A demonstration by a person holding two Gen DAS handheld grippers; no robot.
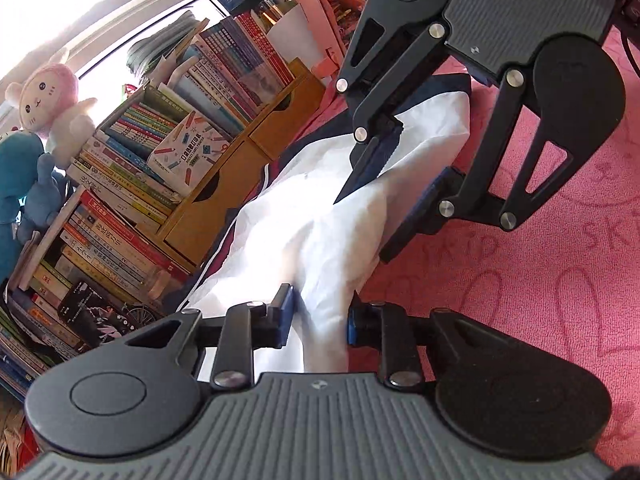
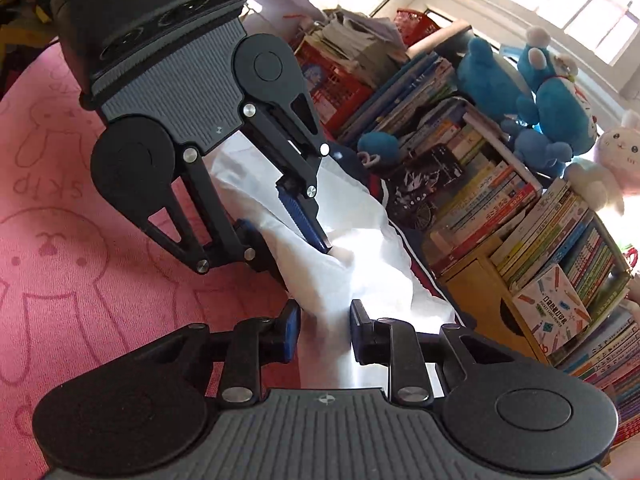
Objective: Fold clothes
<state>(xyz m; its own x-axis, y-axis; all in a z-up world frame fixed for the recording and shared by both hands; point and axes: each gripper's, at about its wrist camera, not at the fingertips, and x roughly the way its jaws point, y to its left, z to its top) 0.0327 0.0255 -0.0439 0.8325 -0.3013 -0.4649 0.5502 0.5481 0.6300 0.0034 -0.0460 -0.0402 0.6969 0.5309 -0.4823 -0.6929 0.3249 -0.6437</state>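
Note:
A white garment with navy and red trim [image 1: 304, 216] lies stretched over a pink rabbit-print surface [image 1: 540, 280]; it also shows in the right wrist view [image 2: 360, 264]. My left gripper [image 1: 318, 320] has its blue pads on either side of a bunched fold of white cloth. My right gripper [image 2: 325, 328] holds the cloth the same way at the other end. Each gripper faces the other: the right gripper shows in the left view [image 1: 408, 176], and the left gripper shows in the right view [image 2: 280, 224], both pinching the white cloth.
Stacks of books [image 1: 132, 184] and a wooden drawer box [image 1: 224, 184] stand right beside the garment. Plush toys, pink [image 1: 48, 96] and blue [image 2: 556, 108], sit on the books under a bright window. A red basket [image 2: 336, 80] is behind.

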